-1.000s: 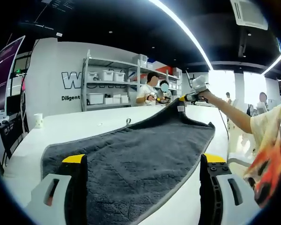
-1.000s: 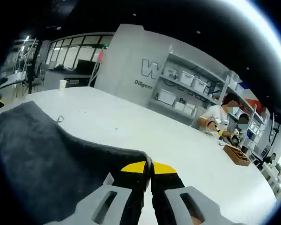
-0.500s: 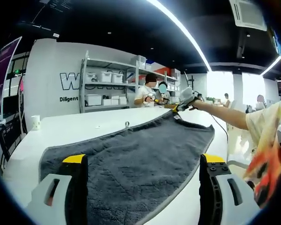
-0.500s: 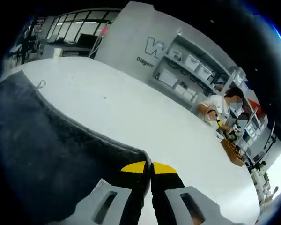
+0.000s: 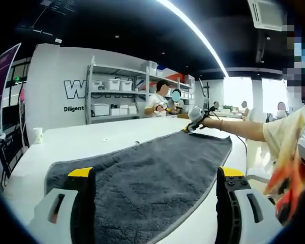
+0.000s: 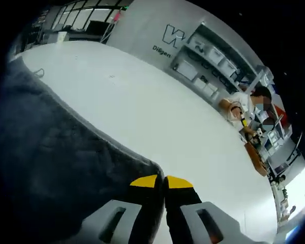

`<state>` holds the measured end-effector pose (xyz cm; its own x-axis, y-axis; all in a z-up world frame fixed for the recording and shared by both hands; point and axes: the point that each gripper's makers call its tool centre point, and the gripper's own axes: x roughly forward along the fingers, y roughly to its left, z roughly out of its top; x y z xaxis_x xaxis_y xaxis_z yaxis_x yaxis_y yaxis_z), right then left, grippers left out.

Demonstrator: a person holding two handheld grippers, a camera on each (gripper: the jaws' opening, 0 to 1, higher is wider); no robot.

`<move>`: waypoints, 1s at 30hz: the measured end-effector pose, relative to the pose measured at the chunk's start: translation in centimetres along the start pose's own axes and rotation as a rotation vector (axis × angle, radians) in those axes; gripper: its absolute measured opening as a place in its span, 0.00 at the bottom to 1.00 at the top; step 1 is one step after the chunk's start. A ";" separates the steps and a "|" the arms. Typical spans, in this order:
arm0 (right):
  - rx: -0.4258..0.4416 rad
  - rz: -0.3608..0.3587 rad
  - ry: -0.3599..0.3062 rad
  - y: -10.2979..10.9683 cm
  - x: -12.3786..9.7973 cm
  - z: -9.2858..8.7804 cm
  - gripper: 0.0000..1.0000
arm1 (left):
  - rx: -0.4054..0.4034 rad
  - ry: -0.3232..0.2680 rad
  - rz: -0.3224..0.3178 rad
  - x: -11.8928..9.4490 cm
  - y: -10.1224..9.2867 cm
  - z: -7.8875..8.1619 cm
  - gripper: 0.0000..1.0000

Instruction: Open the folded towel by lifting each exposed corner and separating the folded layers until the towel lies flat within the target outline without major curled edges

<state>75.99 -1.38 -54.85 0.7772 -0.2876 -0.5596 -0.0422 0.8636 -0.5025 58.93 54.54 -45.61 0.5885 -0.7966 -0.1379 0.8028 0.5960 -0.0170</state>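
Pinching one grey towel (image 6: 56,168), right gripper (image 6: 164,181) fingers seemingly closed — left gripper (image 5: 152,175) fingers spread.

Bright, even light in the left gripper view, pouring from a long ceiling light strip (image 5: 193,33) that blows out to pure white. Windows (image 5: 239,91) far off glare too. The white bench (image 5: 117,140) shines softly; the grey towel (image 5: 142,173) keeps its pile crisp. Fisheye bends straight lines hard at the edges. The right gripper view is dimmer, tilted, the towel (image 6: 51,152) murky.
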 end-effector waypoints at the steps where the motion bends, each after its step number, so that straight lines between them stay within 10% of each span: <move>1: 0.000 0.002 0.005 0.1 0.1 -0.1 0.00 | 0.000 0.000 0.000 0.0 0.0 0.0 0.98; 15: 0.065 -0.053 -0.031 -2.3 -2.3 0.6 0.44 | 0.003 -0.038 -0.009 1.5 0.0 1.8 0.98; 30: 0.179 0.104 -0.146 -0.5 -8.7 0.6 0.99 | -0.044 0.002 0.044 2.9 3.4 0.8 0.96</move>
<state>69.62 0.93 -49.32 0.8575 -0.1414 -0.4947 -0.0253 0.9487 -0.3150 63.45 54.20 -45.24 0.6227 -0.7695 -0.1419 0.7713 0.6341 -0.0547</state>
